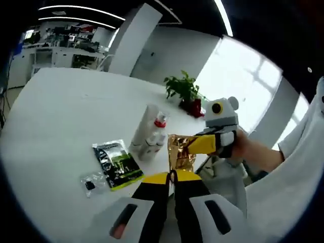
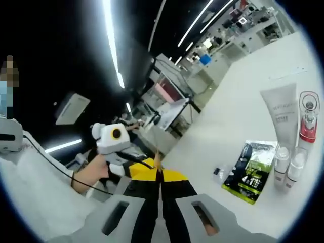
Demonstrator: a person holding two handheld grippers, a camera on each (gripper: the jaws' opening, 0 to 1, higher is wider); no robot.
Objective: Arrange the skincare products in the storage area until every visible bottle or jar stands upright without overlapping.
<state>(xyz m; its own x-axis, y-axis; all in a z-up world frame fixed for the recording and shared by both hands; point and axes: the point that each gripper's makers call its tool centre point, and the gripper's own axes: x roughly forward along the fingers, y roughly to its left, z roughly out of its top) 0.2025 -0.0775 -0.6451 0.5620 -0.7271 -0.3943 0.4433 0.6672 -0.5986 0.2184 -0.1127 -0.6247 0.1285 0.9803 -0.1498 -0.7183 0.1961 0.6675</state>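
A gold foil packet (image 1: 180, 152) hangs above the white table (image 1: 61, 116), held at two edges. My left gripper (image 1: 172, 177) is shut on its near edge. My right gripper (image 1: 202, 144) reaches in from the right and is shut on its other side. In the right gripper view the packet (image 2: 157, 161) shows edge-on as a thin strip above my shut right gripper (image 2: 160, 174), with the left gripper (image 2: 135, 164) coming in from the left. A white tube (image 1: 144, 125), a red-capped bottle (image 1: 160, 123) and small white bottles (image 1: 152, 147) sit together, seemingly lying flat.
A green-and-black sachet (image 1: 117, 163) and a small black item in clear wrap (image 1: 90, 185) lie left of the bottles. A potted plant (image 1: 183, 90) stands at the far table edge. A person's hand (image 1: 244, 148) holds the right gripper. Bare tabletop stretches to the left.
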